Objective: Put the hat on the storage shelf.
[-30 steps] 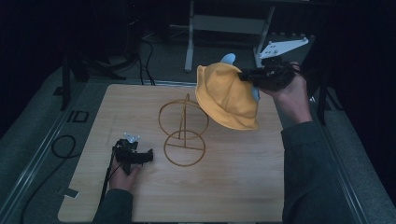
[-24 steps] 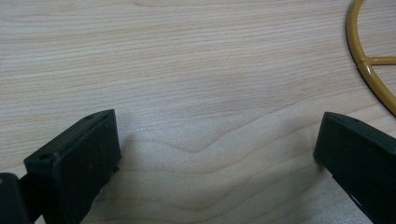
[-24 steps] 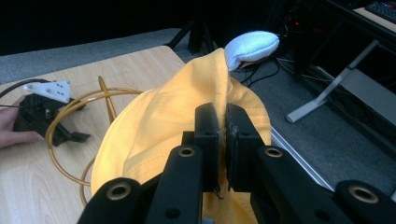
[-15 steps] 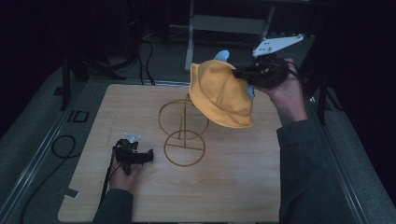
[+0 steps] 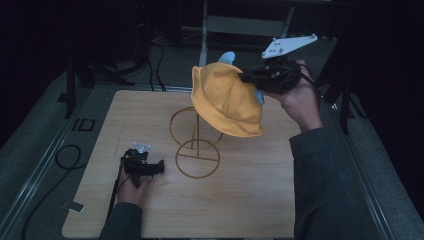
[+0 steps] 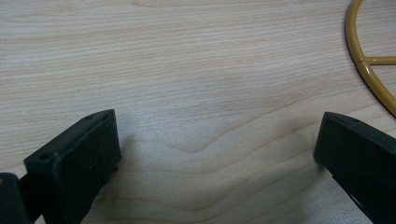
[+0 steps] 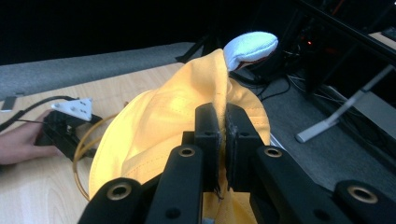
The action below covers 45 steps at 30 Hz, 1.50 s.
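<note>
Two grippers share our wooden table (image 5: 260, 200). At lower left of the high view, the left gripper (image 5: 150, 167) rests on the boards, its jaws spread wide on nothing, bare grain between them in the left gripper view; beside it, near the frame's middle, stands the wire hat stand (image 5: 196, 145), two gold rings joined by a slim post. Above and to the right of the stand's top ring hangs the yellow bucket hat (image 5: 227, 100), crown tilted leftward, a pale blue ear (image 5: 226, 56) poking up behind it. At upper right, the right gripper (image 5: 250, 77) pinches a fold of the hat, jaws closed tight on the cloth, as the right gripper view confirms. We judge the hat is being carried to the stand; the next move calls for lowering the crown squarely over the upper ring, then releasing. Around the table we see grey carpet, trailing cables (image 5: 65, 155) at left, metal frame legs (image 5: 205, 30) and darkness beyond.
</note>
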{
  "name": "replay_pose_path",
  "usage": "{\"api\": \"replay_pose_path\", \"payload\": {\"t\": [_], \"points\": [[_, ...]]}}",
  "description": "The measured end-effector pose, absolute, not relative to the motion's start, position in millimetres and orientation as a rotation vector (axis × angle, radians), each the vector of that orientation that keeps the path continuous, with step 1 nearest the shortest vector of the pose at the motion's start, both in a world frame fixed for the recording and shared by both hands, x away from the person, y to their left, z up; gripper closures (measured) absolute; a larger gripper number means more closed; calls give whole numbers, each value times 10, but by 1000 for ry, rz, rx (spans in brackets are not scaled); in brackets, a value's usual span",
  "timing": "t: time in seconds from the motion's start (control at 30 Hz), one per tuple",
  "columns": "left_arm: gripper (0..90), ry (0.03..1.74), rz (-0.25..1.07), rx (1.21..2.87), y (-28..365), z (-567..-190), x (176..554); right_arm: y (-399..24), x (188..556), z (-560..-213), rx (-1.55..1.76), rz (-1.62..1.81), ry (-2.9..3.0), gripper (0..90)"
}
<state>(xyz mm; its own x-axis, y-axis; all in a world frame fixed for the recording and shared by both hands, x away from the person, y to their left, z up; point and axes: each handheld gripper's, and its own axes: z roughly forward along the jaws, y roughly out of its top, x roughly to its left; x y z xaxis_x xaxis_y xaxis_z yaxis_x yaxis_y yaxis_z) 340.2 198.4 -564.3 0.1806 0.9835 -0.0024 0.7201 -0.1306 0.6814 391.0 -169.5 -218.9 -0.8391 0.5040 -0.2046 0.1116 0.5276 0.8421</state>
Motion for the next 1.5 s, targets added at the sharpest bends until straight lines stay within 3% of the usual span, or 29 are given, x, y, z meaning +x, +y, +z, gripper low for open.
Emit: {"api": "replay_pose_path", "payload": {"t": [1.5], "points": [[4,1597,620,1915,1986,-5640,3402,-963,3958,-2619,403,1181,2541,849]]}}
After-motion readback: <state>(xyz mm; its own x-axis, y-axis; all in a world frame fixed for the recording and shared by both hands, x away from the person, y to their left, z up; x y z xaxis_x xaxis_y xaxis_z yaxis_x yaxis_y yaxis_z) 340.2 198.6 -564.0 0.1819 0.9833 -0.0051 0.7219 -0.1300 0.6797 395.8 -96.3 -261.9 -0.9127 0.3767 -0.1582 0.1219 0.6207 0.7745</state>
